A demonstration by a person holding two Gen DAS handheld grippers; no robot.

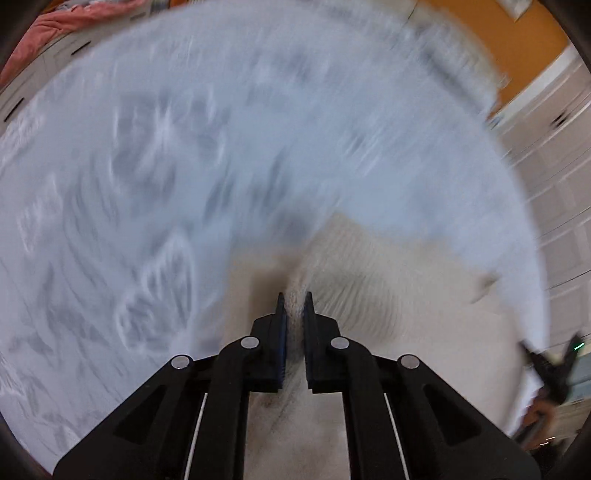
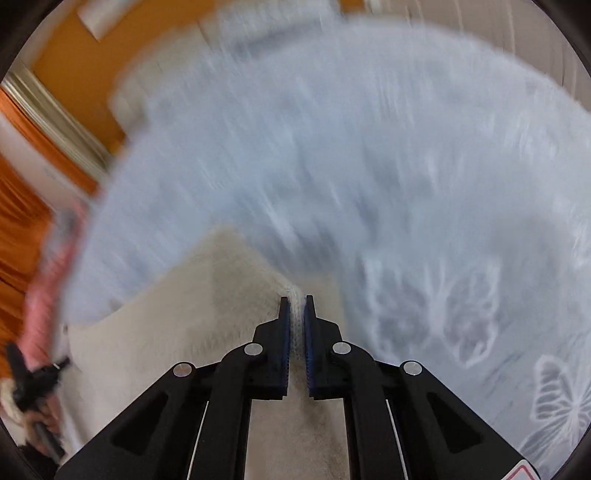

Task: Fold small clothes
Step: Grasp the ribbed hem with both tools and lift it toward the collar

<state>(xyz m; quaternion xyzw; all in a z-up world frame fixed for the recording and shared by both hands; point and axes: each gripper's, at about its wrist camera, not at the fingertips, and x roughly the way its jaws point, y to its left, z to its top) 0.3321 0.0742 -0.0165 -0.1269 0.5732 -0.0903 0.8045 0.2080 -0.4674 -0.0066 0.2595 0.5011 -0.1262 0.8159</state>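
Observation:
A cream ribbed knit garment [image 1: 369, 266] hangs over a pale blue bed sheet with butterfly print [image 1: 184, 147]. My left gripper [image 1: 294, 299] is shut on a pinch of the knit's edge. In the right wrist view the same cream garment [image 2: 207, 302] spreads to the left, and my right gripper [image 2: 294, 301] is shut on another part of its edge. Both views are smeared by motion. The other gripper shows at the right edge of the left wrist view [image 1: 554, 365] and at the left edge of the right wrist view [image 2: 33, 376].
The blue sheet [image 2: 369, 166] fills most of both views. An orange wall [image 1: 491, 40] and white cabinets [image 1: 554, 166] lie beyond the bed. A pink cloth [image 1: 55, 26] lies at the far left, and orange curtains [image 2: 18, 240] hang at the left.

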